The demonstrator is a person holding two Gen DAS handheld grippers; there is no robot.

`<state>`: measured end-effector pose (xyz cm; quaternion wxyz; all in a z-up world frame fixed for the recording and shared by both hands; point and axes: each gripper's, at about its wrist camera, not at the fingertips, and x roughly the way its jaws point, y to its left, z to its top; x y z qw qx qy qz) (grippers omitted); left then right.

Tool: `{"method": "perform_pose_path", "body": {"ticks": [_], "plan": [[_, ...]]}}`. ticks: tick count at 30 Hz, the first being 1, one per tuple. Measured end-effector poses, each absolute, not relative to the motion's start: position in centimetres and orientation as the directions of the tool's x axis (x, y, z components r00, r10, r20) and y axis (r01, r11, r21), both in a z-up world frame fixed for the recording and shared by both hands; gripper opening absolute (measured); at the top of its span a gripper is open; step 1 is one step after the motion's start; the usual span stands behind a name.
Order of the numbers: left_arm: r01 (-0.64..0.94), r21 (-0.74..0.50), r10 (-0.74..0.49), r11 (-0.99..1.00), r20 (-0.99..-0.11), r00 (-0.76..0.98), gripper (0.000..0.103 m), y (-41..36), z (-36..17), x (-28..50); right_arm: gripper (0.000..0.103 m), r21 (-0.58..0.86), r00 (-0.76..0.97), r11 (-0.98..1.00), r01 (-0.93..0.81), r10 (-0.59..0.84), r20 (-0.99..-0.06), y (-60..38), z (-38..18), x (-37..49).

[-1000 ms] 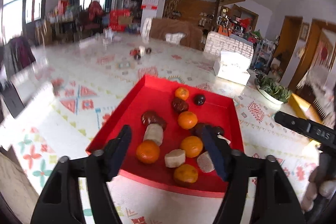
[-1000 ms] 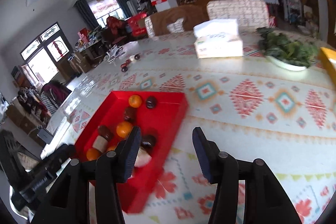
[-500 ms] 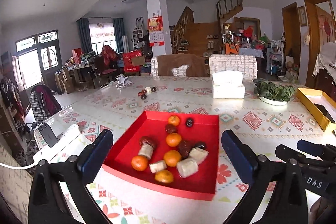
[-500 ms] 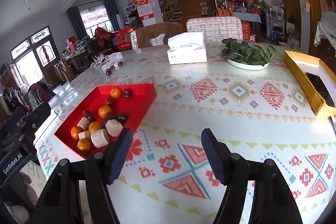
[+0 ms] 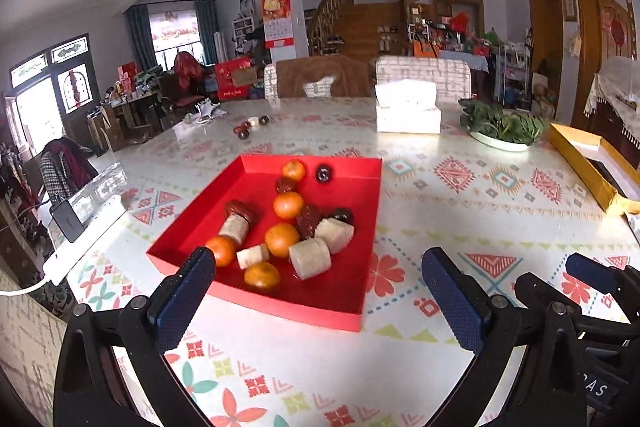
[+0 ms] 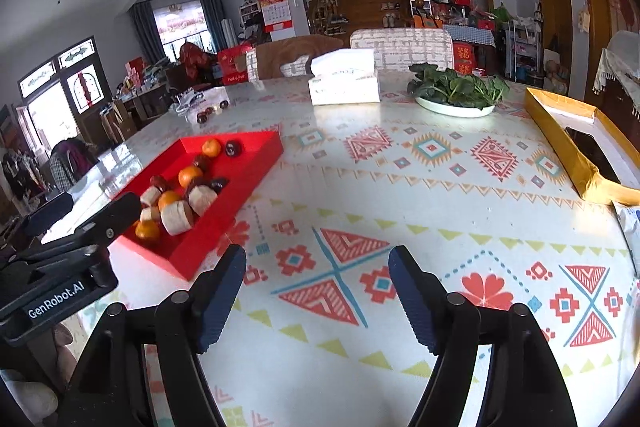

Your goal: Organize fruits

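A red tray [image 5: 356, 195] sits on the patterned tablecloth and holds several oranges [image 5: 282, 238], dark red dates [image 5: 308, 215], dark round fruits [image 5: 323, 173] and pale cut chunks [image 5: 310, 258]. My left gripper [image 5: 316, 291] is open and empty, just in front of the tray's near edge. My right gripper [image 6: 318, 297] is open and empty over bare cloth, to the right of the tray [image 6: 256, 167]. The left gripper's body also shows in the right wrist view [image 6: 60, 259].
A white tissue box [image 5: 408, 109], a plate of greens [image 5: 500, 127] and a yellow box [image 5: 588, 163] stand at the back and right. A few loose dark fruits [image 5: 250, 127] lie far back. A white power strip [image 5: 80, 235] lies at the left edge.
Both grippers have pulled back and up from the tray, and the views have levelled out. The left gripper's jaws have opened wider. The fruits in the tray have not moved.
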<state>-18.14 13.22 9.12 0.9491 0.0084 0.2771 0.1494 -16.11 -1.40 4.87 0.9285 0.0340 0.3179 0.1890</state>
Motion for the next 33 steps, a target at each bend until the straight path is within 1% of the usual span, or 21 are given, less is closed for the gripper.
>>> {"method": "perform_pose_path", "body": {"ticks": [6,8,16,27,30,33], "plan": [[-0.287,0.1,0.296,0.953,-0.518,0.802,0.103,13.5,9.6,-17.8,0.079,0.19,0.724,0.924,-0.332,0.379,-0.577,-1.3,5.0,-16.0],[-0.294,0.098,0.301,0.951,-0.516,0.802,0.103,13.7,9.7,-17.8,0.08,0.189,0.724,0.922,-0.337,0.383,-0.574,-1.1,5.1,-15.9],[-0.293,0.085,0.291,0.952,-0.533,0.794,0.103,14.2,9.0,-17.6,0.081,0.173,0.696,0.914,-0.368,0.394,-0.6,0.5,4.3,-16.0],[-0.294,0.07,0.285,0.953,-0.527,0.801,0.103,14.5,9.1,-17.7,0.081,0.156,0.691,0.911,-0.382,0.394,-0.606,1.7,4.2,-16.2],[-0.303,0.059,0.29,0.951,-0.509,0.811,0.103,14.7,9.3,-18.1,0.081,0.157,0.689,0.911,-0.382,0.394,-0.608,1.8,4.1,-16.3],[-0.33,0.041,0.313,0.943,-0.444,0.839,0.103,14.9,10.1,-19.2,0.081,0.153,0.691,0.91,-0.386,0.395,-0.606,2.0,4.1,-16.5]]}}
